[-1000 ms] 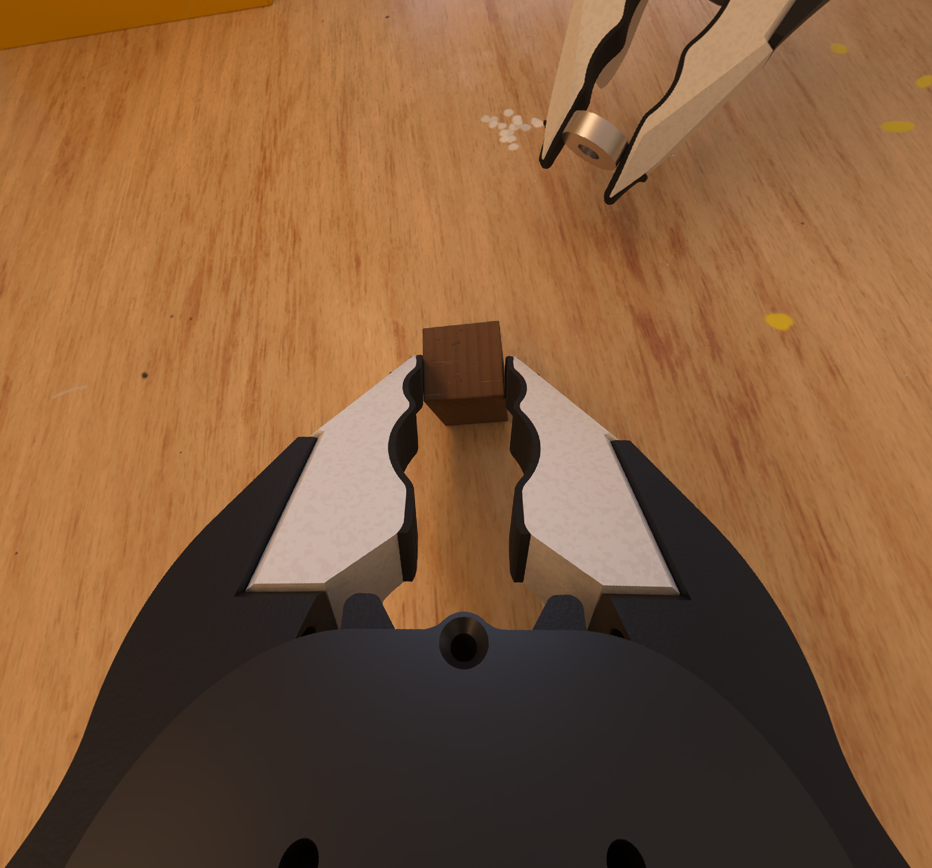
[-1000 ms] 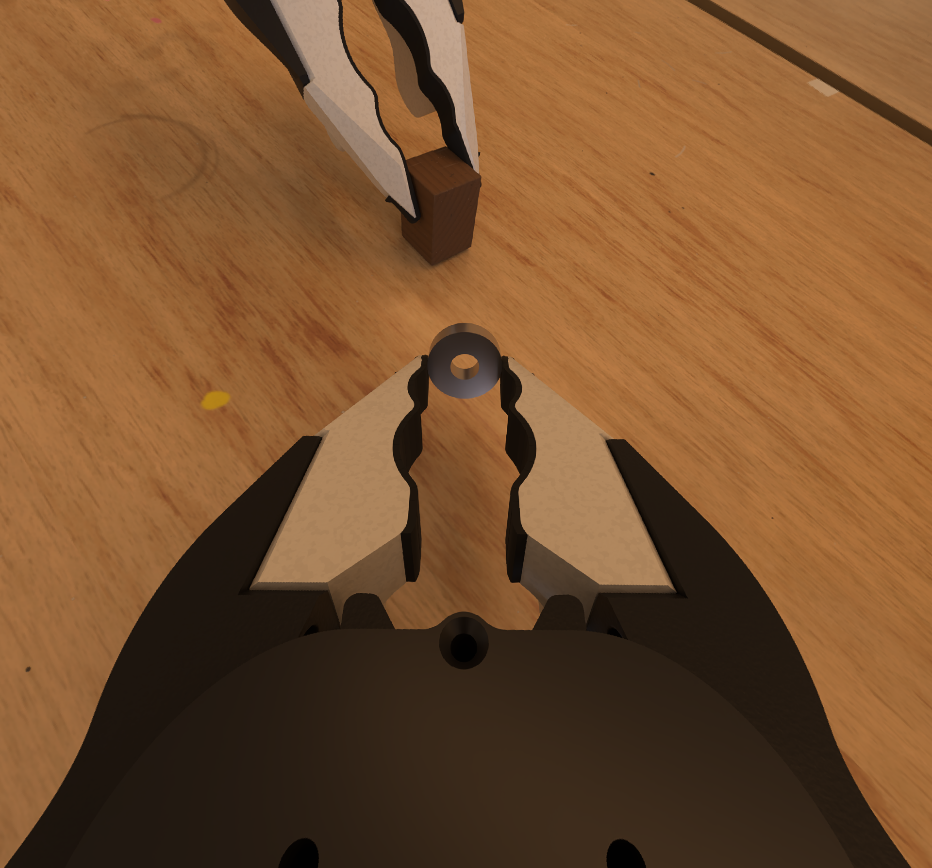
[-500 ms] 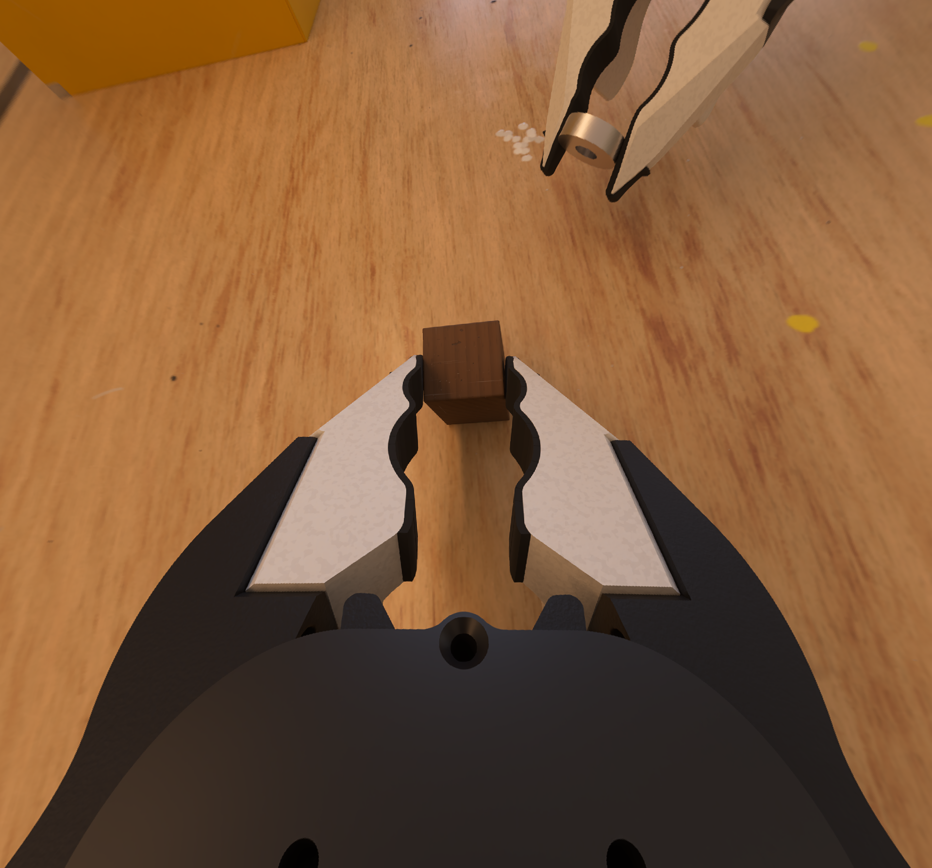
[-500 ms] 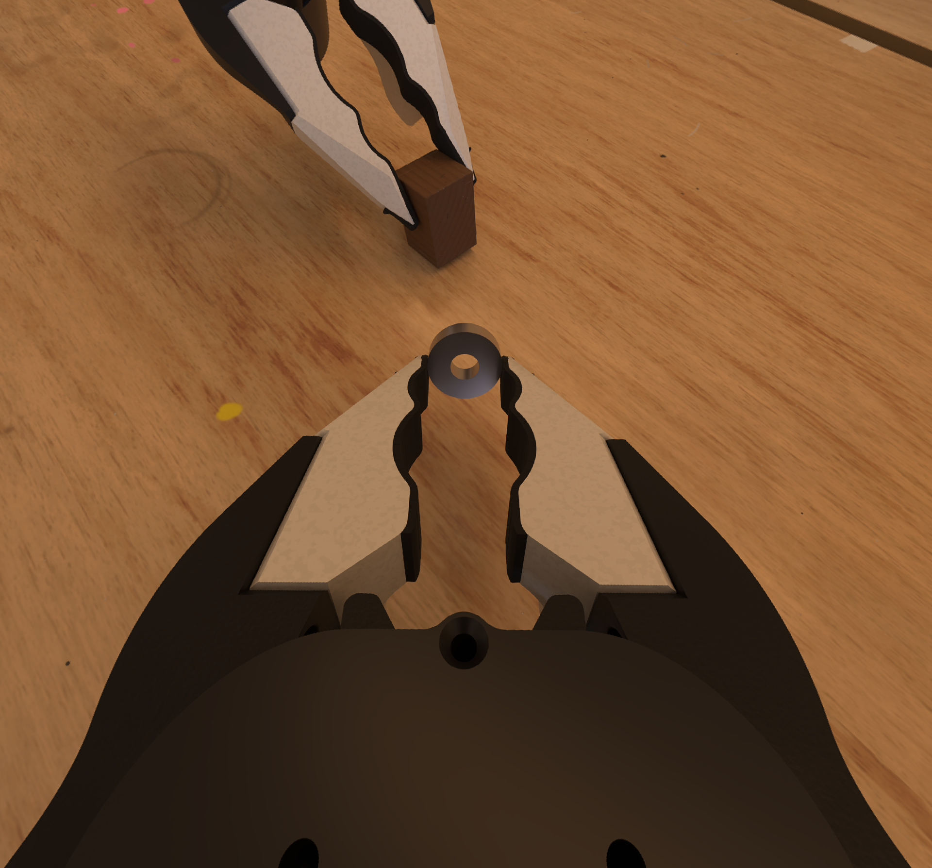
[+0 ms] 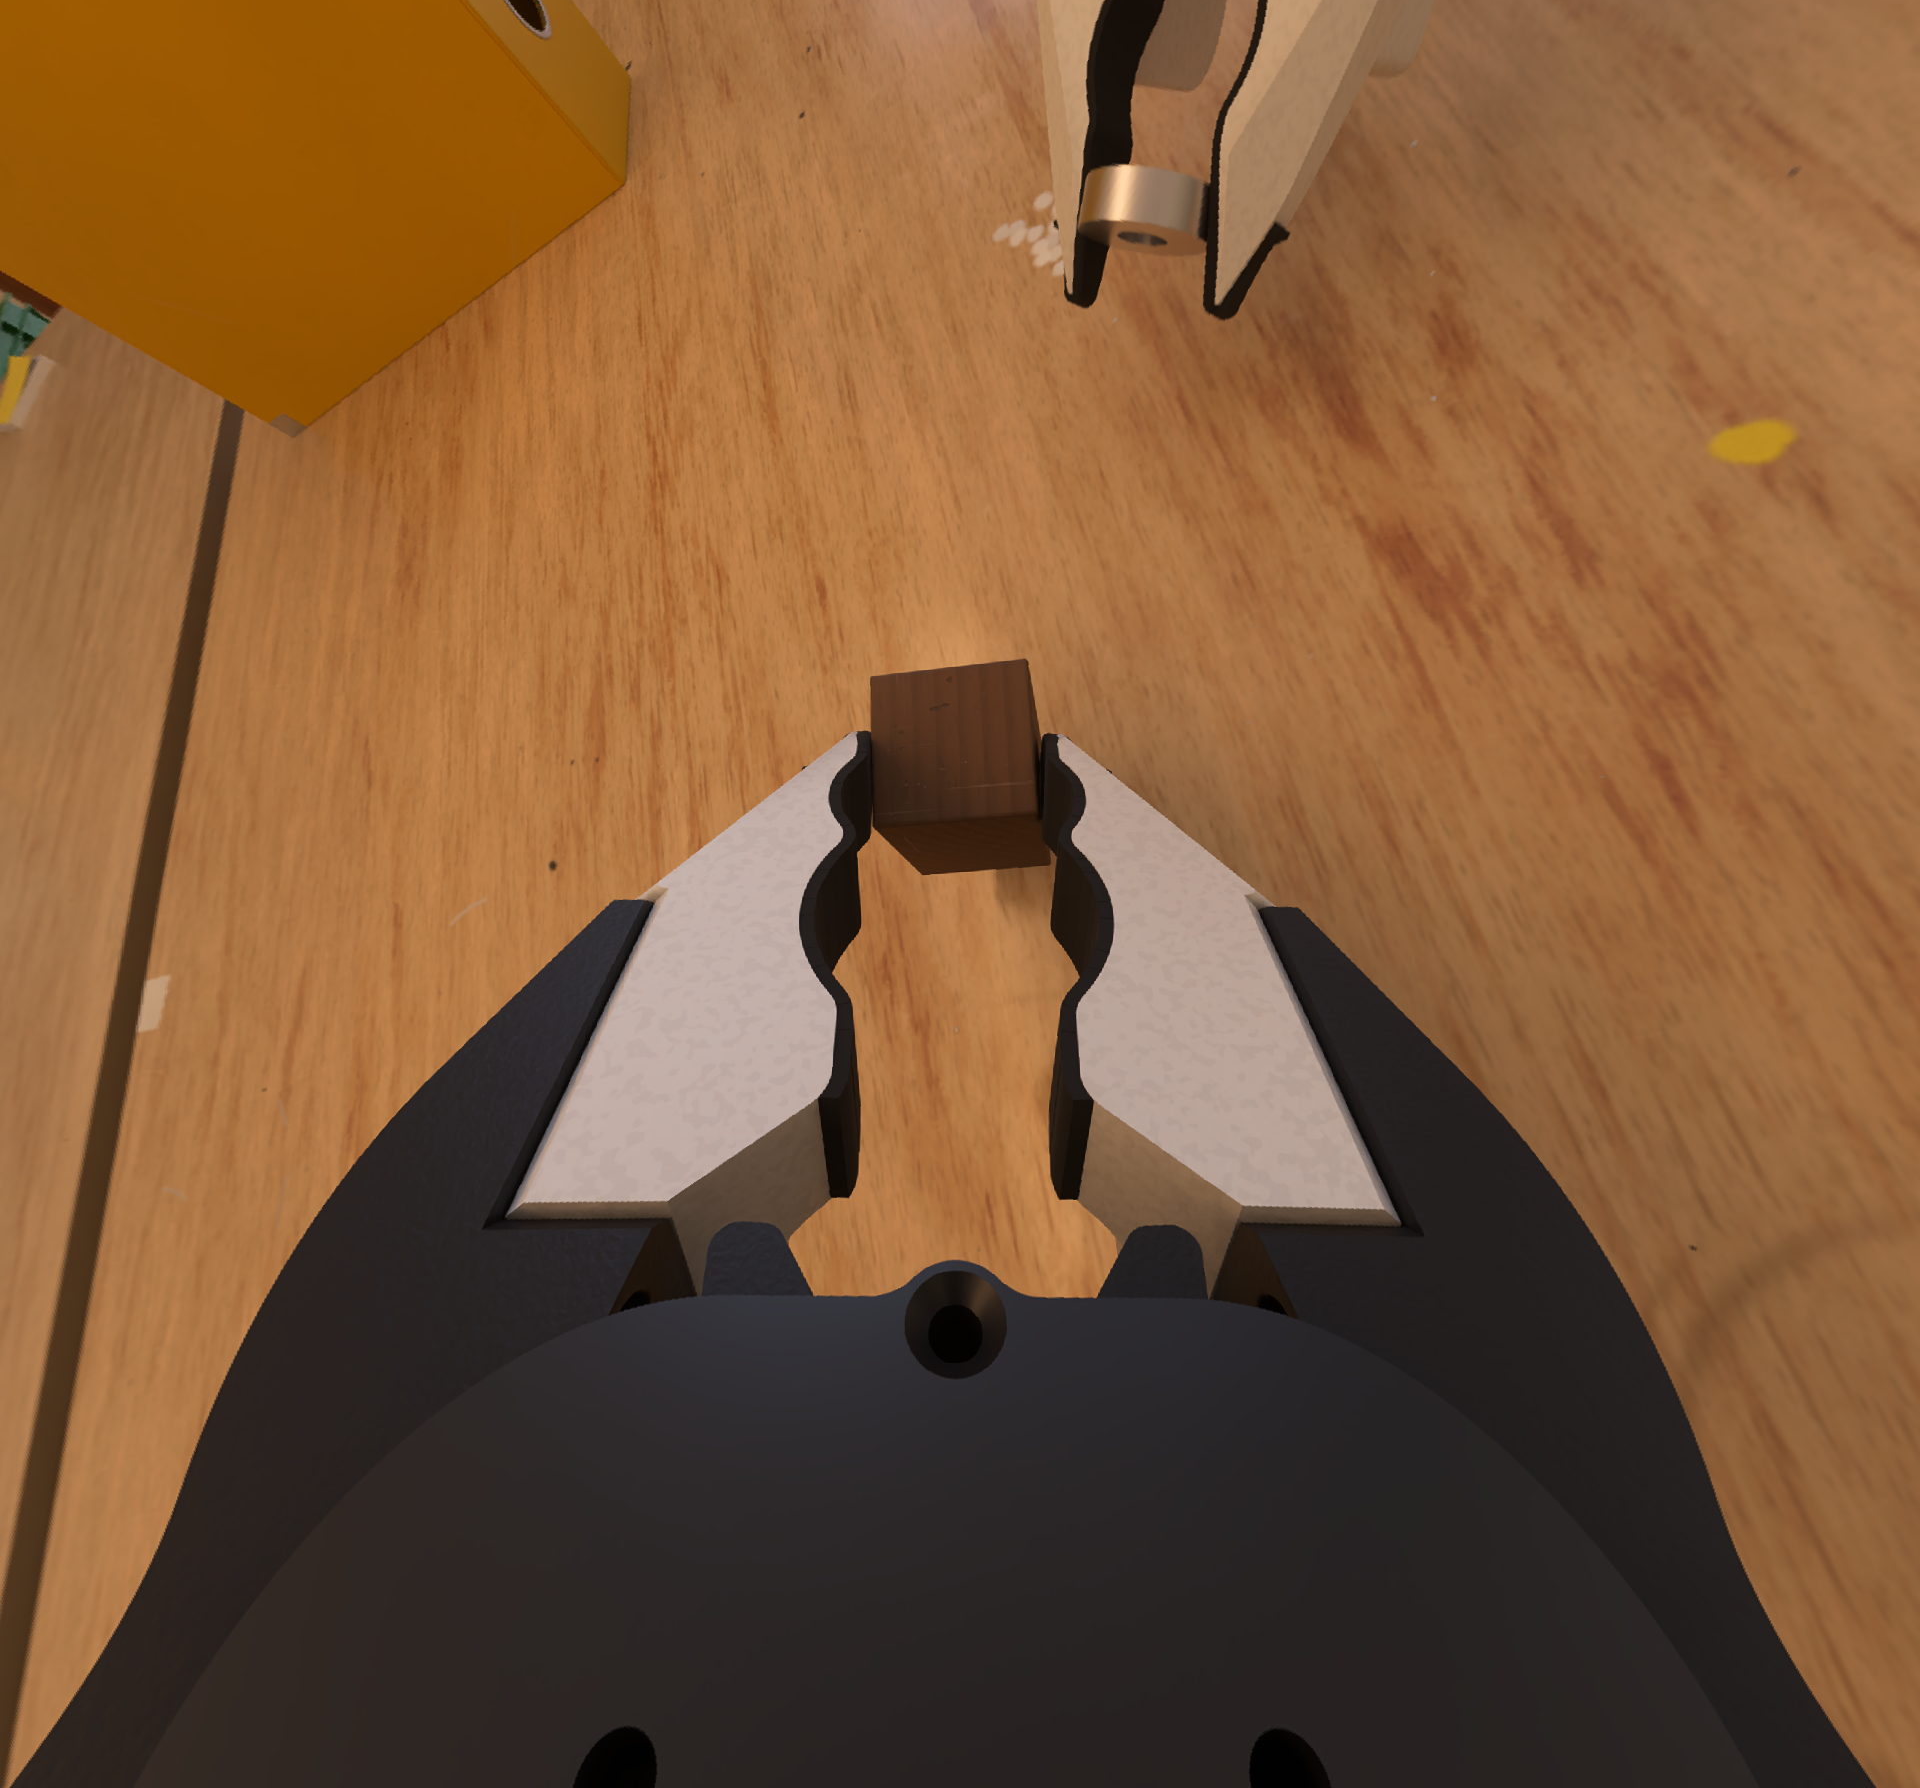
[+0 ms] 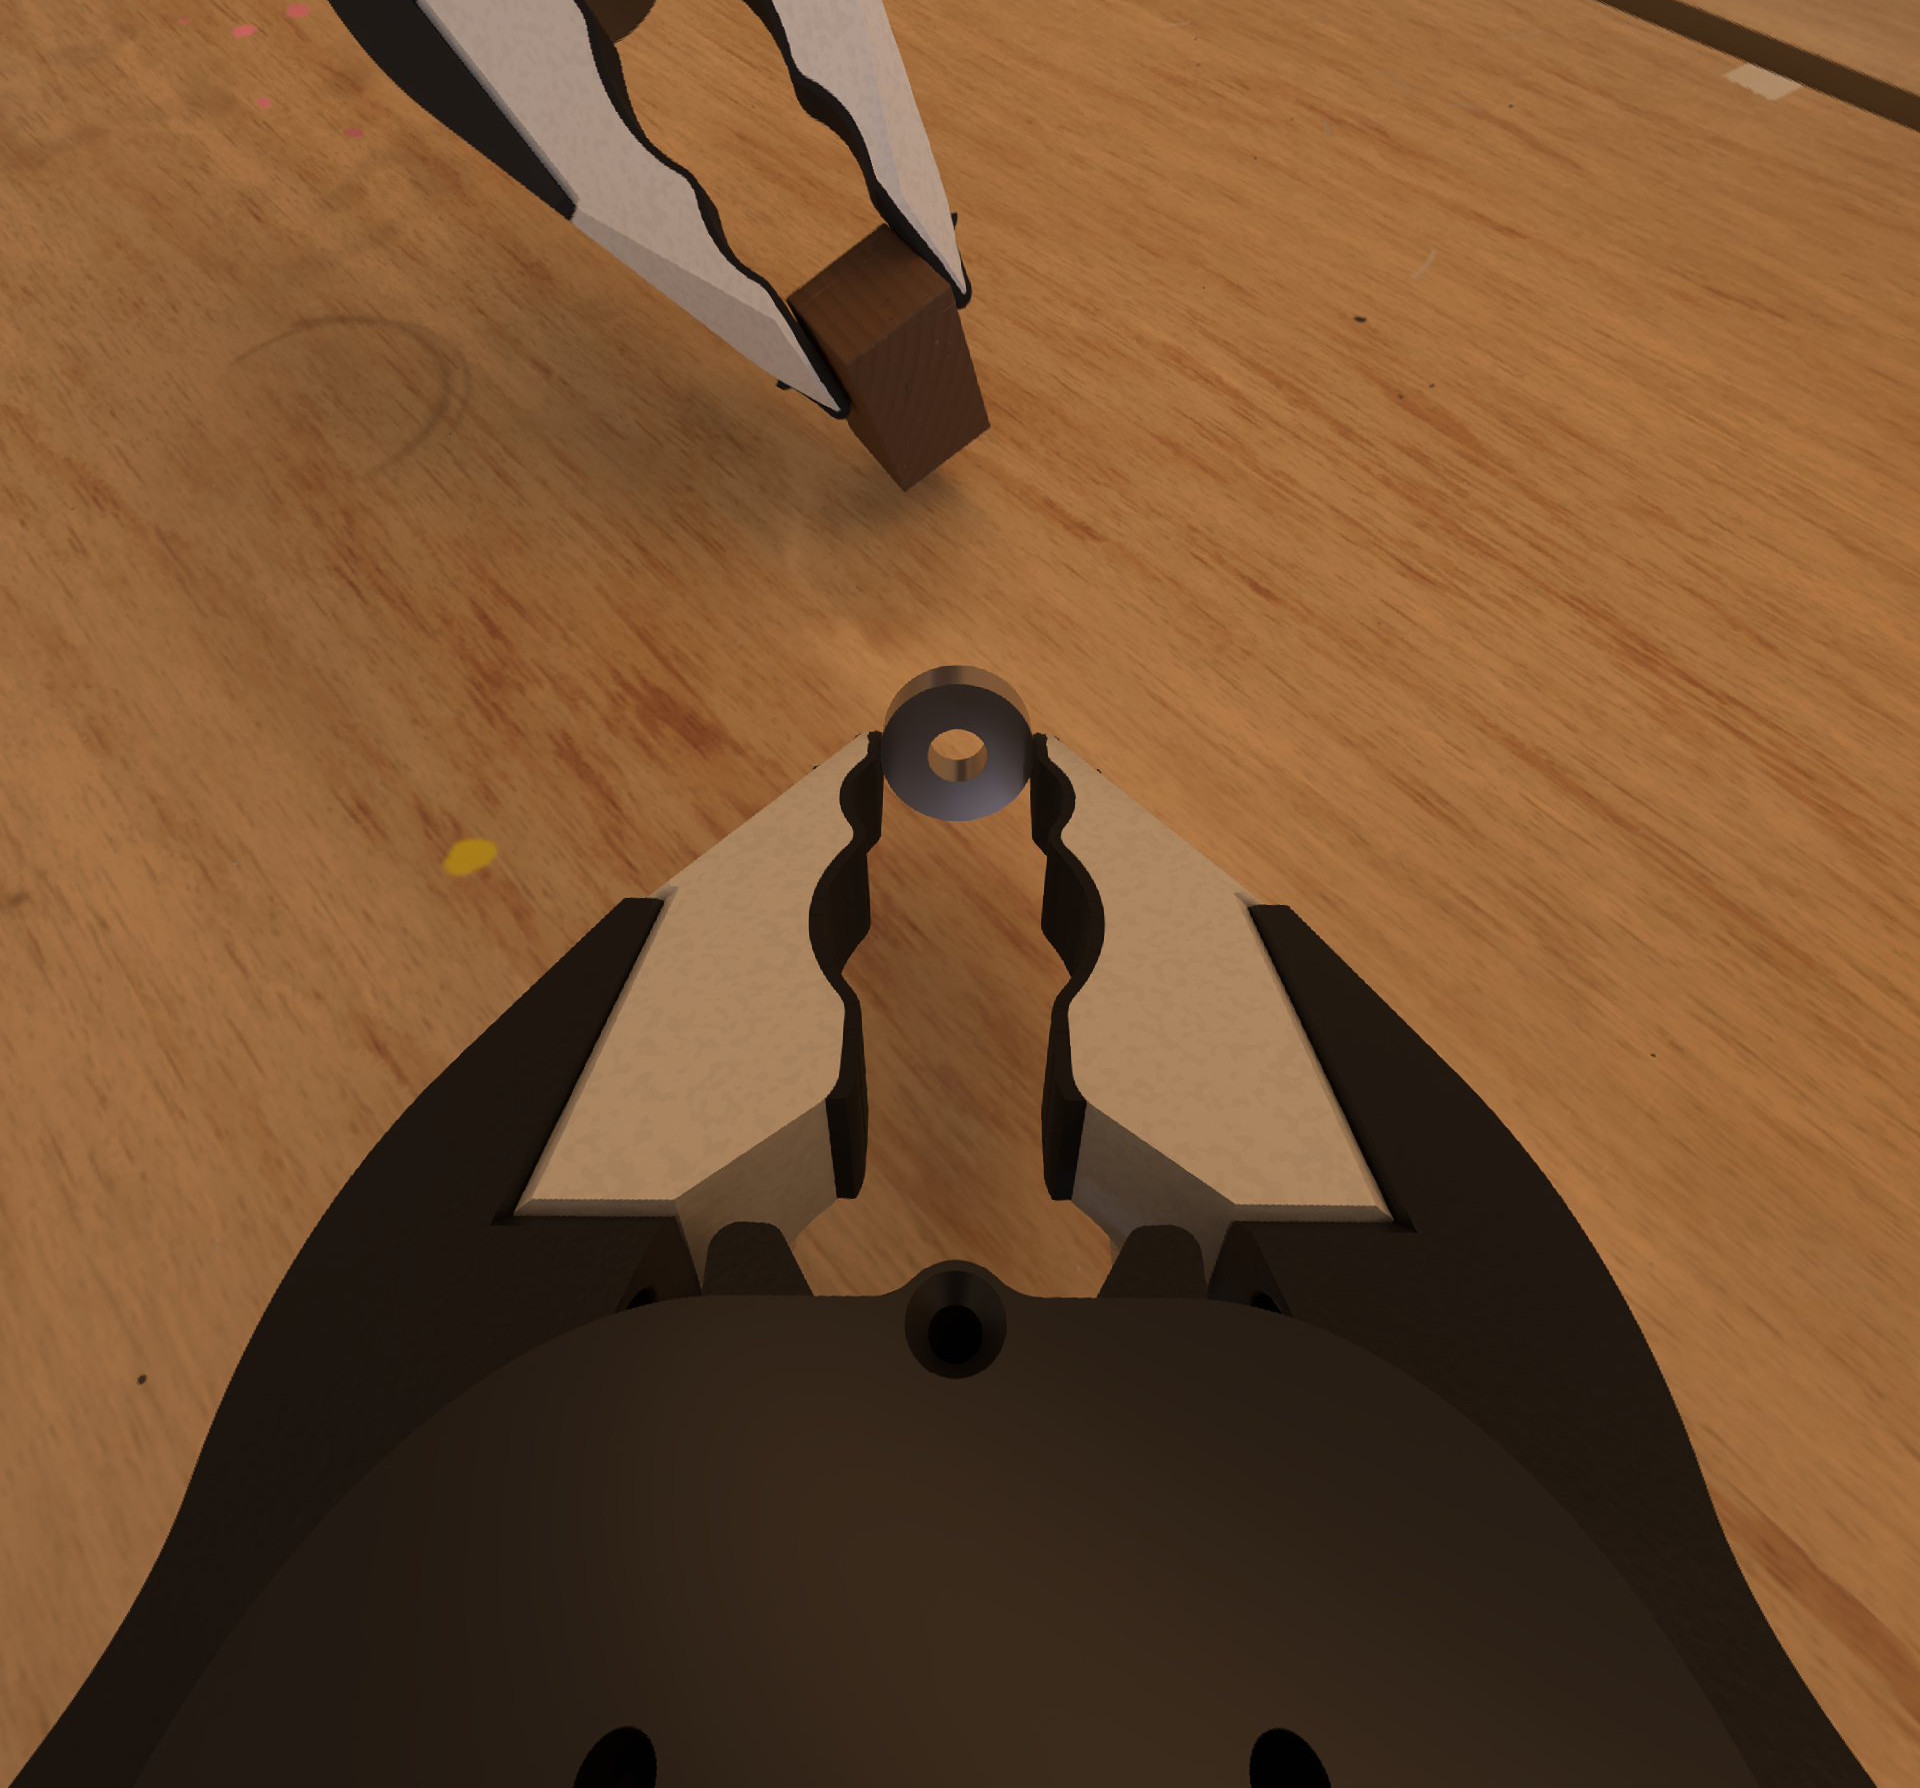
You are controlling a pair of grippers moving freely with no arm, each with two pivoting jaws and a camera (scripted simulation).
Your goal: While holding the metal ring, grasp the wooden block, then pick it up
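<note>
My left gripper (image 5: 954, 767) is shut on the dark brown wooden block (image 5: 954, 762) and holds it tilted above the wooden table. In the right wrist view the same gripper (image 6: 902, 351) comes in from the upper left with the block (image 6: 902, 367) clear of the table. My right gripper (image 6: 956, 751) is shut on the metal ring (image 6: 956, 753), held at its fingertips with the hole facing the camera. In the left wrist view the right gripper (image 5: 1151, 268) hangs at the top right with the ring (image 5: 1141, 206) between its tan fingers.
An orange box (image 5: 260, 117) with a round hole in its side stands at the upper left. A dark seam (image 5: 156, 803) runs along the table's left side. Yellow paint spots (image 5: 1751, 439) and white specks (image 5: 1029, 237) mark the table (image 5: 623, 595).
My left gripper has risen with the block, which has left the table and tilted. The orange box has come further into view. The right gripper still holds the ring.
</note>
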